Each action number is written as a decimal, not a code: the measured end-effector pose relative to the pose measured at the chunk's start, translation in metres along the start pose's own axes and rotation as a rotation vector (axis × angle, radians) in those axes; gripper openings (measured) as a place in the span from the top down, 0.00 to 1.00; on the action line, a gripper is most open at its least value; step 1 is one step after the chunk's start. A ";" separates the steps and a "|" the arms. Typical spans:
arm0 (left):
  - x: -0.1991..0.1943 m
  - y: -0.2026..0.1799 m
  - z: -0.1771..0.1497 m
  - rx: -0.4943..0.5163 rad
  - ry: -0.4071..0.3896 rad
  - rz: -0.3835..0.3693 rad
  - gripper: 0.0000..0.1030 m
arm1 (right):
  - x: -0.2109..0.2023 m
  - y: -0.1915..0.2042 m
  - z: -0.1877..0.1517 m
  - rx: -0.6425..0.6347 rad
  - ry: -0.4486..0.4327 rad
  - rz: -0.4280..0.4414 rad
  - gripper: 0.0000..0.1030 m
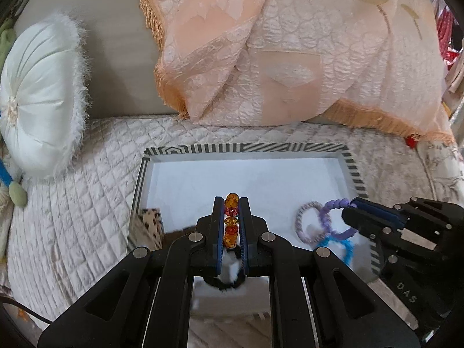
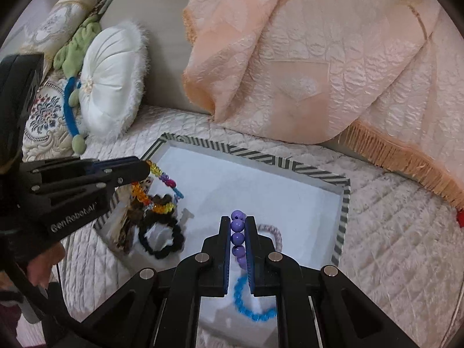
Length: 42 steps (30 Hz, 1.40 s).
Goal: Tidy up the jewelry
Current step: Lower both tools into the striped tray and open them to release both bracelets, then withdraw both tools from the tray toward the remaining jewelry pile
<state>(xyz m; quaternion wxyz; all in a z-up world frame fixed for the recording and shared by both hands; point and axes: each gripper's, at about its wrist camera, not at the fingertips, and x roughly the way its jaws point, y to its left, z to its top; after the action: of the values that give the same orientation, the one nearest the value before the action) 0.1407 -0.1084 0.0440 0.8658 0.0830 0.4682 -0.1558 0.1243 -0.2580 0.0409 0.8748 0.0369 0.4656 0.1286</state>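
A white tray with a striped rim (image 1: 246, 148) (image 2: 290, 166) lies on a quilted sofa seat. My left gripper (image 1: 231, 203) (image 2: 145, 171) is shut on a multicoloured bead bracelet (image 1: 231, 220) (image 2: 153, 200) and holds it above the tray's left side. My right gripper (image 2: 238, 220) (image 1: 352, 204) is shut on a purple bead bracelet (image 2: 237, 236) (image 1: 333, 217) and holds it above the tray's right side. In the tray lie a pale lilac hair tie (image 1: 304, 220) (image 2: 274, 232), a blue bead bracelet (image 1: 342, 246) (image 2: 249, 304) and a black scrunchie (image 2: 162, 237).
A round white fringed cushion (image 1: 37, 101) (image 2: 110, 84) leans at the back left. A peach fringed throw (image 1: 290, 43) (image 2: 319, 58) drapes over the sofa back. A leopard-print item (image 1: 150, 220) (image 2: 127, 229) lies at the tray's left edge.
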 end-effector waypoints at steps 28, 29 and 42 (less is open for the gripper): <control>0.092 0.059 -0.002 -0.084 0.092 0.126 0.74 | 0.062 -0.082 0.002 0.211 0.025 -0.107 0.61; 0.090 0.060 -0.003 -0.088 0.087 0.125 0.57 | 0.058 -0.082 0.001 0.217 0.024 -0.097 0.61; 0.009 0.048 -0.057 -0.092 0.011 0.114 0.51 | -0.030 -0.019 -0.062 0.092 -0.038 -0.083 0.61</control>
<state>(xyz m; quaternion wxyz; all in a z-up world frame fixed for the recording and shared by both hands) 0.1176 -0.0482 0.0057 0.8736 0.0703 0.4741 -0.0840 0.0609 -0.2877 0.0267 0.8855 0.0604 0.4555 0.0698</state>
